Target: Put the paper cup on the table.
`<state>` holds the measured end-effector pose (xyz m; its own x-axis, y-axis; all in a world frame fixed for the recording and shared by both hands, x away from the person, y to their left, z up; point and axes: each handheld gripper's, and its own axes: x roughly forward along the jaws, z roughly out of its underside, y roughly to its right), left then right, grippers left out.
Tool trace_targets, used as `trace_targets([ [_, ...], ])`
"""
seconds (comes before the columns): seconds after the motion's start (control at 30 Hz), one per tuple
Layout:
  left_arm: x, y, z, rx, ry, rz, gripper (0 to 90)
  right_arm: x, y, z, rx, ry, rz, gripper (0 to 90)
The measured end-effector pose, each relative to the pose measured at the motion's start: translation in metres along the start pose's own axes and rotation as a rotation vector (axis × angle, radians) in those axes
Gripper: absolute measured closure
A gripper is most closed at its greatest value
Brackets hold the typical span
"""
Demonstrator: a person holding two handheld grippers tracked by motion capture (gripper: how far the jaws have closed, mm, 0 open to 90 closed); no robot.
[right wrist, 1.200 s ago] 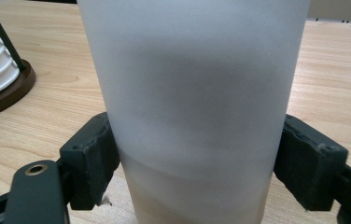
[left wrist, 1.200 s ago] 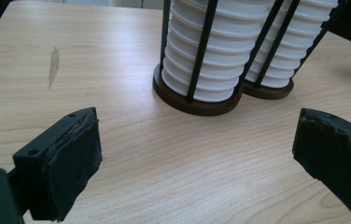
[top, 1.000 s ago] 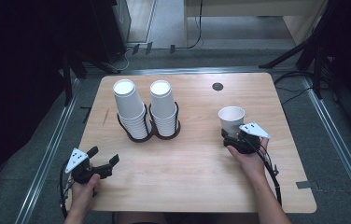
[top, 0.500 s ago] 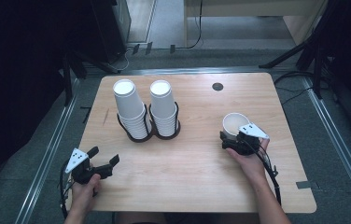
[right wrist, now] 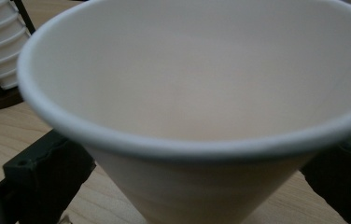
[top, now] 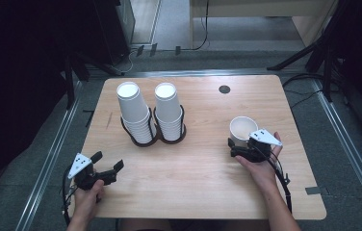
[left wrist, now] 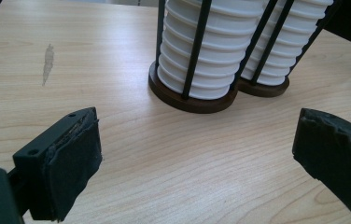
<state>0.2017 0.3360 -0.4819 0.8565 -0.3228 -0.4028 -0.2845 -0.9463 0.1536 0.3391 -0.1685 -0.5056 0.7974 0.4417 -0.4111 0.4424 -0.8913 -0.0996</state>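
Now the paper cup (top: 243,129) stands upright on the table (top: 203,183), released.
Earlier tilted in a grip, it sits between the right gripper (top: 239,149) jaws, which have just been opening; the left gripper (top: 108,163) gapes empty.

No text, label, brand, number or sign can be read anywhere: the white paper cups (top: 242,129) are plain, and the wooden counter (top: 203,183) bears only grain and a grey smear.
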Motion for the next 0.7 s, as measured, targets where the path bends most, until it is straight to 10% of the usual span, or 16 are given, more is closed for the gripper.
trace_targets([
  [0.7, 0.002, 0.001, 0.003, -0.009, -0.017, -0.009, 1.5, -0.056, 0.019, 0.008, -0.039, 0.055, -0.003, 0.6],
])
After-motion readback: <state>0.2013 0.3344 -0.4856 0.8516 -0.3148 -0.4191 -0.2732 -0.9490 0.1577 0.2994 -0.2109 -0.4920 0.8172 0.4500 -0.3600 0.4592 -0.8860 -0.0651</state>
